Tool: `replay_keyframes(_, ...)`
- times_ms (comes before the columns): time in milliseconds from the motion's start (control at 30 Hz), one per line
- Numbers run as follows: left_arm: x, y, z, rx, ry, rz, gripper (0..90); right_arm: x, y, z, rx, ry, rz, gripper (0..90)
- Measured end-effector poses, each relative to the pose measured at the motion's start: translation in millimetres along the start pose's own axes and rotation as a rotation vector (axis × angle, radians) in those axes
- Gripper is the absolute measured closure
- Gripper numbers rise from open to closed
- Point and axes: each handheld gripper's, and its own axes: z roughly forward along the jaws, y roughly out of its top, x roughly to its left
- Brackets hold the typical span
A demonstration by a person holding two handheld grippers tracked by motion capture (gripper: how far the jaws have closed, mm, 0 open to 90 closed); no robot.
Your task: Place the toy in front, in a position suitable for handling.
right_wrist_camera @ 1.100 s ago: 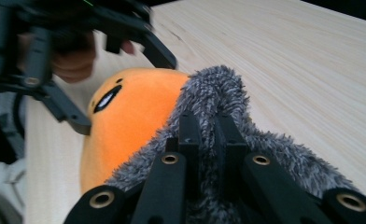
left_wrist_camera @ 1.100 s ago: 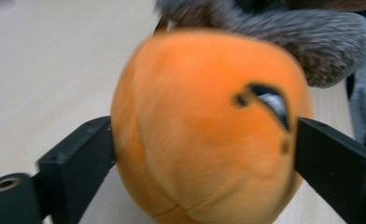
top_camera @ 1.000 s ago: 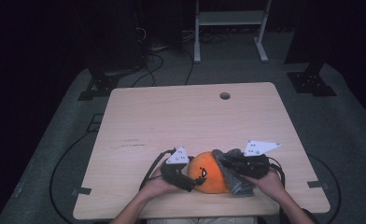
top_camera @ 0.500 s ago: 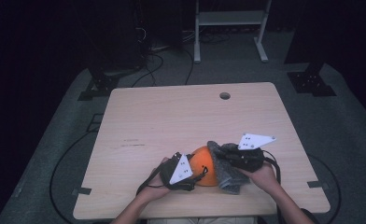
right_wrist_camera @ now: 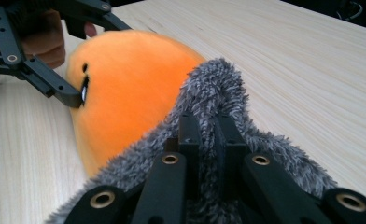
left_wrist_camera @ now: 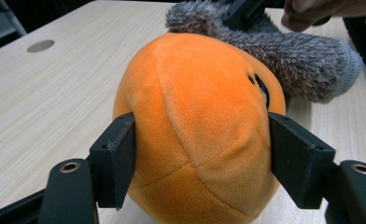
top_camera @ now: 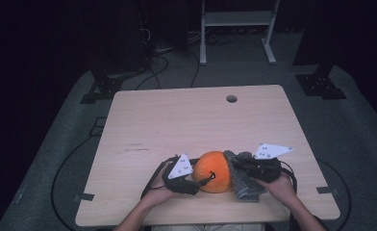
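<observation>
Where fingers (left_wrist_camera: 113, 161) close: orange plush (left_wrist_camera: 200, 126) between.

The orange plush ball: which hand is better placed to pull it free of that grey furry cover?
Probably the left gripper: its jaws, just closing, flank the orange plush ball. The right gripper is pinching the grey furry cover.

On the desk (top_camera: 177, 120), near its front edge, the plush ball (top_camera: 214, 171) sits between my tools: my left tool (top_camera: 196, 185) at its left, my right tool (top_camera: 239, 166) at its right, on the furry cloth (top_camera: 244, 185) touching the ball.
</observation>
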Motion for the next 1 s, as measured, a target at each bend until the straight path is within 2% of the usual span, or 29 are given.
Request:
replay_keyframes(100, -2.4, 1.7, 2.1, 0.001, 0.015, 0.014, 32.0, 8.0, 10.2, -8.0, -0.048, 0.028, -0.01, 83.0)
replay_keyframes(200, -5.2, 3.5, 4.0, 0.002, 0.02, 0.03, 33.3, 24.7, 28.5, -2.8, -0.088, 0.07, -0.074, 83.0)
replay_keyframes(267, -8.6, 4.1, 3.3, 0.006, 0.024, 0.056, 33.9, 33.8, 39.2, 8.4, -0.081, 0.087, -0.107, 82.9)
replay_keyframes(300, -9.2, 3.7, 2.7, 0.014, 0.031, 0.061, 34.5, 34.9, 41.2, 14.3, -0.065, 0.076, -0.129, 83.0)
replay_keyframes(400, -6.2, -0.6, 1.7, 0.011, 0.03, 0.035, 35.3, 26.8, 37.2, 23.3, -0.046, 0.065, -0.115, 83.1)
replay_keyframes(467, -4.1, -1.9, 1.4, 0.011, 0.026, 0.022, 35.3, 17.8, 30.7, 23.6, -0.04, 0.044, -0.089, 83.1)
replay_keyframes(500, -3.9, -1.8, 1.3, 0.012, 0.026, 0.025, 35.3, 11.4, 25.2, 21.7, -0.036, 0.031, -0.063, 83.1)
replay_keyframes(633, -4.0, -1.2, 1.1, 0.015, 0.027, 0.028, 35.3, -3.8, 11.2, 11.1, 0.006, -0.036, -0.034, 83.1)
replay_keyframes(700, -4.0, -0.7, 1.5, 0.018, 0.029, 0.029, 35.4, -7.8, 6.7, 5.7, 0.021, -0.049, -0.014, 83.1)
replay_keyframes(767, -4.6, 0.2, 3.1, 0.018, 0.039, 0.029, 35.7, -4.2, 6.2, -0.4, -0.011, -0.025, 0.005, 83.1)
replay_keyframes(800, -4.6, 0.5, 3.7, 0.017, 0.04, 0.028, 35.7, 1.6, 9.3, -2.0, -0.04, 0.009, -0.001, 83.1)
replay_keyframes(833, -4.6, 1.2, 4.8, 0.016, 0.042, 0.022, 35.8, 4.6, 11.0, -1.9, -0.051, 0.02, -0.006, 83.1)
replay_keyframes(867, -4.5, 1.8, 5.2, 0.017, 0.042, 0.021, 35.8, 12.2, 15.7, -0.1, -0.063, 0.039, -0.032, 83.0)
replay_keyframes(933, -3.8, 1.8, 4.5, 0.021, 0.035, 0.019, 34.7, 20.3, 21.0, 6.8, -0.045, 0.039, -0.077, 83.0)
replay_keyframes(1000, -0.7, 0.9, 2.6, 0.024, -0.003, -0.009, 26.0, 17.5, 20.0, 15.4, -0.025, 0.032, -0.083, 83.0)
